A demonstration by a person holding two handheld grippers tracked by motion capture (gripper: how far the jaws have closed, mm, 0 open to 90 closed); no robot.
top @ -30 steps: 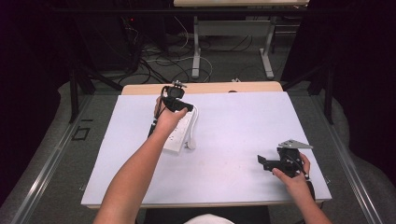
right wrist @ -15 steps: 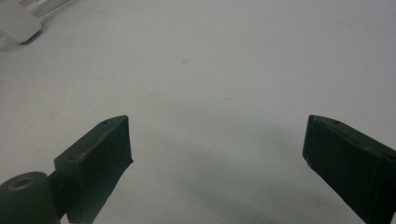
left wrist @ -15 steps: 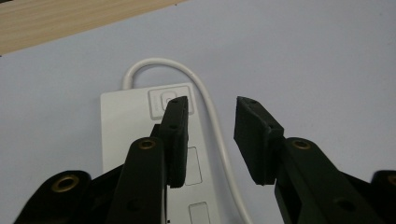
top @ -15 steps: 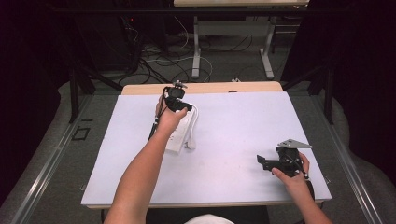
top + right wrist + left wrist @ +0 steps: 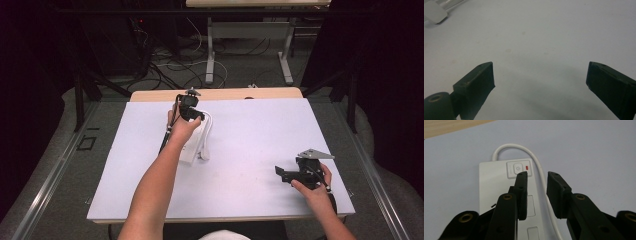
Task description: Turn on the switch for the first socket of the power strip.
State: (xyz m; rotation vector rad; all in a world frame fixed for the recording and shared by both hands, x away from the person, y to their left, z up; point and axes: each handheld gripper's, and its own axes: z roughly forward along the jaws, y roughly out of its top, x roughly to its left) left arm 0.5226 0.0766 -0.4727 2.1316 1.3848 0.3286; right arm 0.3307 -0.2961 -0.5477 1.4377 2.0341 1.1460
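Left gripper (image 5: pixel 536 176): fingers (image 5: pixel 522 192) parted by a narrow gap, holding nothing, poised over the power strip (image 5: pixel 499 185).
Power strip: white, flat on the counter (image 5: pixel 260 145); power button (image 5: pixel 517 168) just beyond the near fingertip, red indicator (image 5: pixel 527 166) lit beside it.
Cord (image 5: pixel 541 177): loops from the strip's far end, runs down between the fingers.
Right gripper (image 5: pixel 540 75): fingers wide apart, empty, above bare counter, well apart from the strip.
Risk: fingertip likely to slide off the button onto the casing; cord between the fingers liable to snag and drag the strip.
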